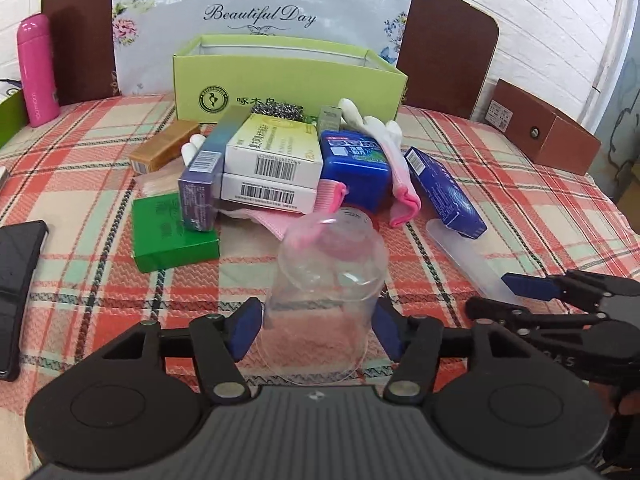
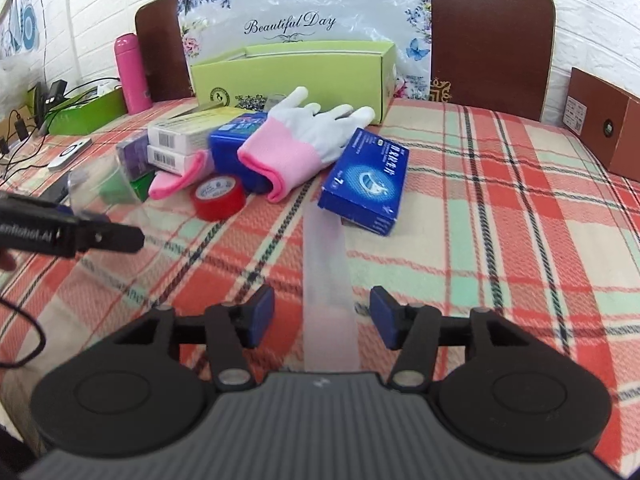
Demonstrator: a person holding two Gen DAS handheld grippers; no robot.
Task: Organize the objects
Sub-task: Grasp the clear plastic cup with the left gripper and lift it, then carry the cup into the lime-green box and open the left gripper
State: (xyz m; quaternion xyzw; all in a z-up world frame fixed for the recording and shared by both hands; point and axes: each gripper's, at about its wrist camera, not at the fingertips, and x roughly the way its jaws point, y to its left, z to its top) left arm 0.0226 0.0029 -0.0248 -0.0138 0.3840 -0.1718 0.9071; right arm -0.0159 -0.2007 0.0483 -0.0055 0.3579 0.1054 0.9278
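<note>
**Clear cup in my left fingers, plastic strip between my right ones**

At about 9 o'clock from the pile, a tall pink metal bottle (image 1: pixel 37 70) stands upright near the brown headboard. The light green cardboard box (image 1: pixel 288 80) with open top stands at 12 o'clock, behind everything.

In front of it lies the pile on the red-and-green checked cloth (image 1: pixel 100 152). On its left side a flat green box (image 1: pixel 174 236) lies under a purple carton (image 1: pixel 200 184), and two white medicine boxes (image 1: pixel 272 172) are stacked just beside. A dark blue plastic case (image 1: pixel 356 172) comes next, with a white glove with pink cuff (image 2: pixel 296 140) draped over it. A red roll of tape (image 2: pixel 219 197) sits in front of the case. At 3 o'clock of the pile a blue toothpaste carton (image 2: pixel 366 184) lies tilted.

My left gripper (image 1: pixel 318 326) holds a transparent plastic cup (image 1: pixel 324 280); both blue pads seem to touch its sides, and the cup leans toward 12 o'clock.

My right gripper (image 2: pixel 322 320) stands half open around a long frosted plastic strip (image 2: pixel 326 256) that lies on the cloth. The pads are apart from it on both sides, so I am not gripping it.
</note>
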